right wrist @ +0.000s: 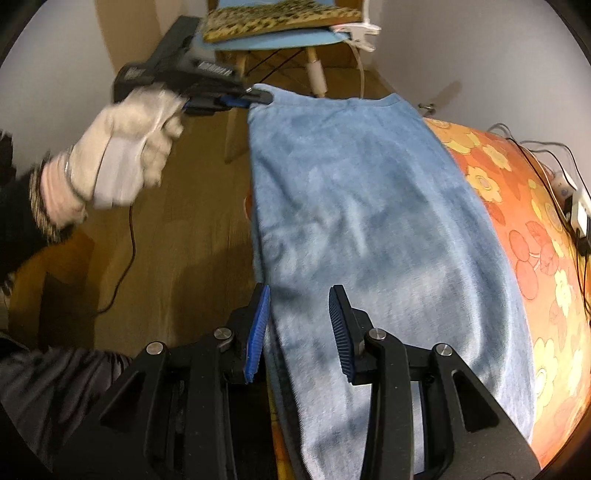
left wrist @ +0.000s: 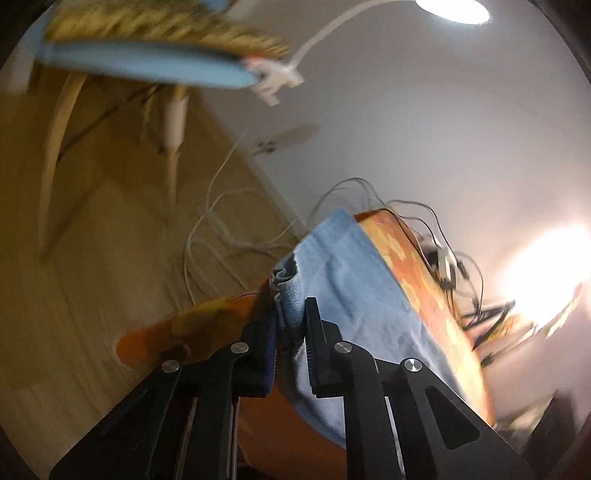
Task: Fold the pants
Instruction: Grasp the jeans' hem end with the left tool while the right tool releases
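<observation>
The light blue pants (right wrist: 369, 229) lie lengthwise over a table with an orange flowered cloth (right wrist: 524, 236), one long edge hanging off the left side. My left gripper (right wrist: 258, 98) is shut on the far left corner of the pants; in the left wrist view the bunched blue fabric (left wrist: 291, 317) is pinched in my left gripper (left wrist: 291, 321). My right gripper (right wrist: 299, 325) is open, its two fingers straddling the near left edge of the pants, with fabric between the pads.
A blue chair (right wrist: 280, 38) with a leopard-print cushion (right wrist: 273, 18) stands beyond the table's far end. A power strip (right wrist: 576, 210) with several cables sits at the table's right edge by the white wall. Wooden floor (right wrist: 177, 240) lies left of the table.
</observation>
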Demonstrator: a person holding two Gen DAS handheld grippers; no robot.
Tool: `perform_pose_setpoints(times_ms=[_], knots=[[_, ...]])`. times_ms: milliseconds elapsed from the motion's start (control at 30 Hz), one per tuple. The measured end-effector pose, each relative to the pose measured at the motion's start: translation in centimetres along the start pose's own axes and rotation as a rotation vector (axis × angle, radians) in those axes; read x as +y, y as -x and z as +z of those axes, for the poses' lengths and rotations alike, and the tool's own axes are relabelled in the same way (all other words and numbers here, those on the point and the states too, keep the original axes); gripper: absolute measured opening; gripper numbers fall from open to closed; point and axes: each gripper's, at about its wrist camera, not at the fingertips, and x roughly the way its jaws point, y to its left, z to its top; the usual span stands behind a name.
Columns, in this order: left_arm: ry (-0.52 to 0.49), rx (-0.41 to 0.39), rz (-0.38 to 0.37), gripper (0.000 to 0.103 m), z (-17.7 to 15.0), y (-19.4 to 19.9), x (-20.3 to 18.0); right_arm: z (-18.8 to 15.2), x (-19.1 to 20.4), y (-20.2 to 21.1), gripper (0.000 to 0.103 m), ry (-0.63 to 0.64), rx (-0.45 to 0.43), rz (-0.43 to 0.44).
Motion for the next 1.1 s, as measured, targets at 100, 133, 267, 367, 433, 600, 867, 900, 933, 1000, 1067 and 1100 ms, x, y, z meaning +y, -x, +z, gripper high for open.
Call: perform_pose_setpoints(times_ms=[100,133,267,367,433,600,867,900,933,1000,1067,1100], knots=[[-0.158,-0.011,0.002,0.011,-0.8,0.3,-2.9,1.4,-1.7,0.8,0.035,-0.082,-0.035,0.004],[-0.194,-0.009,-0.002,0.011,-1.0,0.4,-3.6,2.1,-2.6,1.0,0.035,-0.125,-0.050,0.005],[-0.298,0.007,-0.013,0.011,-2.2,0.0,-5.9,5.3,-5.4,1.5,0.041,-0.253,-0.097,0.047],[-0.345,0.023,-0.015,0.011,-3.1,-0.7,-6.6,8.8,-7.3,0.7,0.061,-0.335,-0.097,0.104],[-0.374,0.030,-0.011,0.011,-3.6,-0.9,-7.0,11.1,-8.1,-0.3,0.061,-0.391,-0.090,0.135],[-0.394,0.035,-0.015,0.011,-3.9,-1.0,-7.4,16.0,-9.4,-4.9,0.061,-0.463,-0.004,0.218],[-0.427,0.018,-0.045,0.011,-4.3,-0.1,-8.2,20.9,-8.2,-12.4,0.061,-0.456,0.170,0.145],[-0.445,0.018,-0.052,0.011,-4.5,0.0,-8.6,21.3,-7.9,-13.2,0.061,-0.448,0.201,0.130],[-0.460,0.020,-0.056,0.011,-4.8,0.2,-8.9,21.4,-7.6,-13.9,0.061,-0.439,0.230,0.109],[-0.484,0.028,-0.064,0.011,-5.3,0.2,-9.5,21.6,-6.9,-14.7,0.059,-0.412,0.263,0.046],[-0.491,0.032,-0.076,0.011,-5.6,0.4,-9.9,21.4,-6.6,-14.7,0.035,-0.409,0.261,0.028],[-0.494,0.034,-0.084,0.011,-5.7,0.5,-10.2,21.3,-6.7,-14.5,0.021,-0.417,0.261,0.032]])
